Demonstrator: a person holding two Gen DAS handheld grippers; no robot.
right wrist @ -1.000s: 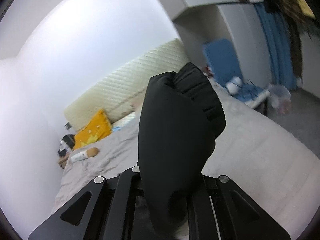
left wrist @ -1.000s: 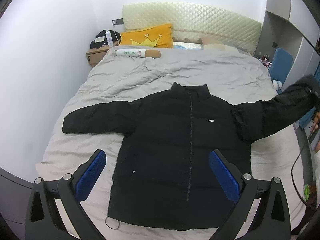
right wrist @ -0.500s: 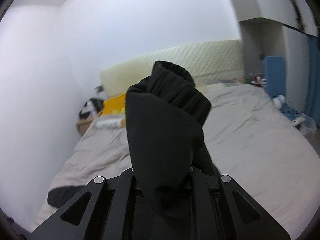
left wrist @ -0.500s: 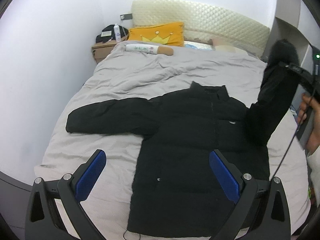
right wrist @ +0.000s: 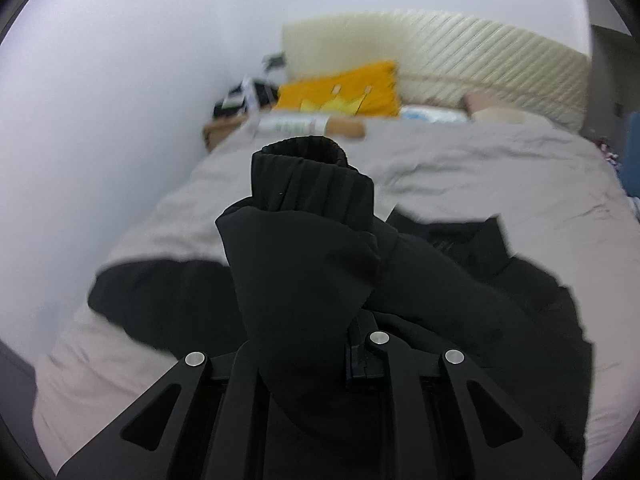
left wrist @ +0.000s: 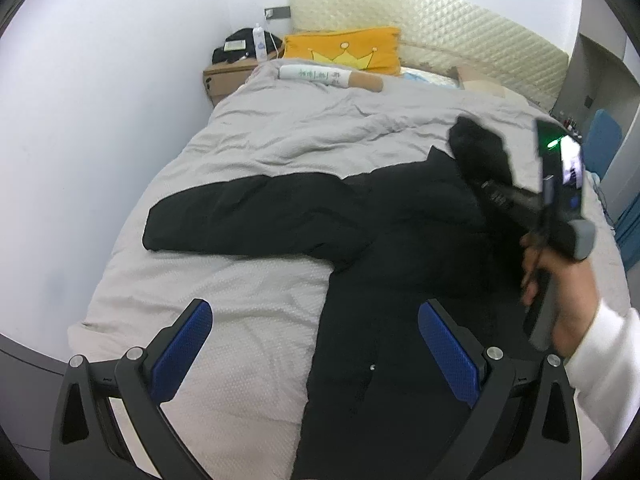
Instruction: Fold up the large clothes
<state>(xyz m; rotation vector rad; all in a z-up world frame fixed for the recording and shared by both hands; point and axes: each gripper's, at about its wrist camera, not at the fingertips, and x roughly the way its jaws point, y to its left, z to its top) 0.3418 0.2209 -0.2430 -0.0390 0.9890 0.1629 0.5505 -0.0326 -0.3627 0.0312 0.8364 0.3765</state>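
1. Left wrist view: the left gripper hangs with its blue-padded fingers spread wide and nothing between them. Beneath them is the near hem of the black puffer jacket, which lies front-up on the bed.
2. The jacket's left-hand sleeve lies stretched flat toward the left edge of the bed.
3. The jacket's other sleeve is pinched in the right gripper, its ribbed cuff sticking up beyond the fingers; the jaws are easing apart with the fabric between them.
4. In the left wrist view, that gripper, gripped by a hand in a white sleeve, holds the sleeve over the right side of the jacket's chest.
5. A second ago the held sleeve stretched out past the right edge of the bed; half a second ago it stood upright at the right shoulder; now it is carried in over the body. The left gripper has also come nearer the bed, and the jacket fills more of its view.
6. The bed is covered by a wrinkled grey duvet. At the far end sit an orange cushion with a yellow crown, a white bolster-shaped pillow and a cream quilted headboard.
7. A cardboard box stands at the far left corner against the white wall.
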